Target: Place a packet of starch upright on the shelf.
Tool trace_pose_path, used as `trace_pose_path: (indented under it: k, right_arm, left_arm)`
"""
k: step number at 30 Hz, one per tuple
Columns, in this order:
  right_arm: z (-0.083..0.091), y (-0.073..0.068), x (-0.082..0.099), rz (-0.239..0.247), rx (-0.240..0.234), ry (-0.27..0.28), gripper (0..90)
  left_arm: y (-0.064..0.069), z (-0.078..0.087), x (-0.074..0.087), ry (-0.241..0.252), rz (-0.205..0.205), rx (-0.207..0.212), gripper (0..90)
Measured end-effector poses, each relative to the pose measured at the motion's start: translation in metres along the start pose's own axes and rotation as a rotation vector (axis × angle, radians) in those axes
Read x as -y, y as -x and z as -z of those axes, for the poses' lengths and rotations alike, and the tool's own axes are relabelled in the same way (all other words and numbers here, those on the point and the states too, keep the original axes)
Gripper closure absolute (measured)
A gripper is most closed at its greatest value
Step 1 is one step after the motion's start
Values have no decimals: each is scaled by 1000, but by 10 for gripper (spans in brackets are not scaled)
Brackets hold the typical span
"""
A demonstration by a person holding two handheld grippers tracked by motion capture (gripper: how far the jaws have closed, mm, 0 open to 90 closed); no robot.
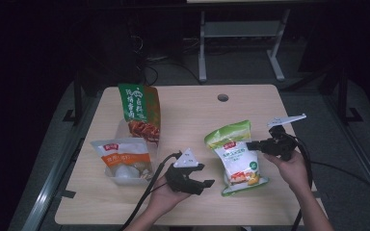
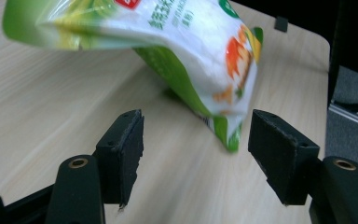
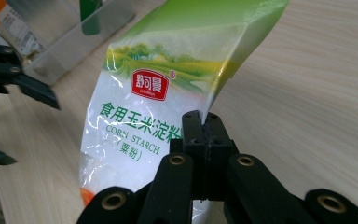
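A: High view. Green-and-white corn starch bag (image 1: 235, 156) sits right of centre on the wooden table (image 1: 250, 103), bottom end on the wood, top tilted up. Right gripper (image 1: 254, 145) comes in from the bag's right side, jaws pressed together on its edge.

B: Left one?

A: Left gripper (image 1: 203, 186) is just left of the bag's lower end, jaws spread, nothing between them. Not touching the bag.

B: Anything else on the table?

A: Clear plastic bin (image 1: 125, 168) at the left with an orange-label bag (image 1: 123, 159) in it and a green-and-brown bag (image 1: 141, 113) leaning at its back. Well apart from the starch bag.

B: Left gripper view?

A: Both jaws wide apart over bare wood. The starch bag (image 2: 200, 51) hangs ahead of them, lower corner near the right jaw but clear of it. Picture is somewhat blurred.

B: Right gripper view?

A: Right gripper (image 3: 204, 122) jaws closed tight, pinching the bag (image 3: 140, 116) at its right edge, beside the "CORN STARCH" print. Bag's green top curls up and away. Left gripper (image 3: 9, 112) shows at the far left edge, the bin (image 3: 74, 42) behind it.
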State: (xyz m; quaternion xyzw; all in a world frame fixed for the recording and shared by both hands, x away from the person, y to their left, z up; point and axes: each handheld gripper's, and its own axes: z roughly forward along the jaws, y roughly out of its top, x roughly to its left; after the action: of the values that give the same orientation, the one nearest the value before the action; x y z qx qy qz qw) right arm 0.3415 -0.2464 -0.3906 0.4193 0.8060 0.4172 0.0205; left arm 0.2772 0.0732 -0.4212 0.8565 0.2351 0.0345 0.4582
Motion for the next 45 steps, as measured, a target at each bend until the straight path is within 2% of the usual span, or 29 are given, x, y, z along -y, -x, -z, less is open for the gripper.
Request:
trace_pose_path:
  k: [8,13,16,17,20,25,27,30,36,40,45]
  right_arm:
    - [10,-10,-1,27,-17,56,897]
    - [14,-19,-2,56,-24,74,897]
    - [17,-22,-3,80,-31,95,898]
    - [18,-24,-3,79,-34,103,898]
    - [20,-29,-6,99,-42,129,898]
    - [18,-39,-9,143,-56,152,898]
    - [14,-44,-10,167,-62,151,898]
    - [9,-48,-11,186,-67,141,897]
    - [2,-49,-4,201,-68,114,896]
    - [0,-50,4,208,-69,95,891]
    - [1,-45,15,197,-98,97,859]
  left_arm:
    - [-13,-29,-19,17,107,80,388]
    - [-19,-35,-31,40,143,111,457]
    - [-22,-36,-35,39,172,90,590]
    - [-23,-35,-36,44,167,81,624]
    - [-28,-29,-37,75,192,55,717]
    - [-34,-19,-39,84,181,-16,811]
    - [-36,-15,-40,91,167,-52,840]
    - [-37,-10,-40,94,147,-81,886]
    - [-35,-11,-33,72,117,-96,894]
    - [-29,-11,-28,66,78,-106,894]
    - [-23,-10,-26,68,46,-109,895]
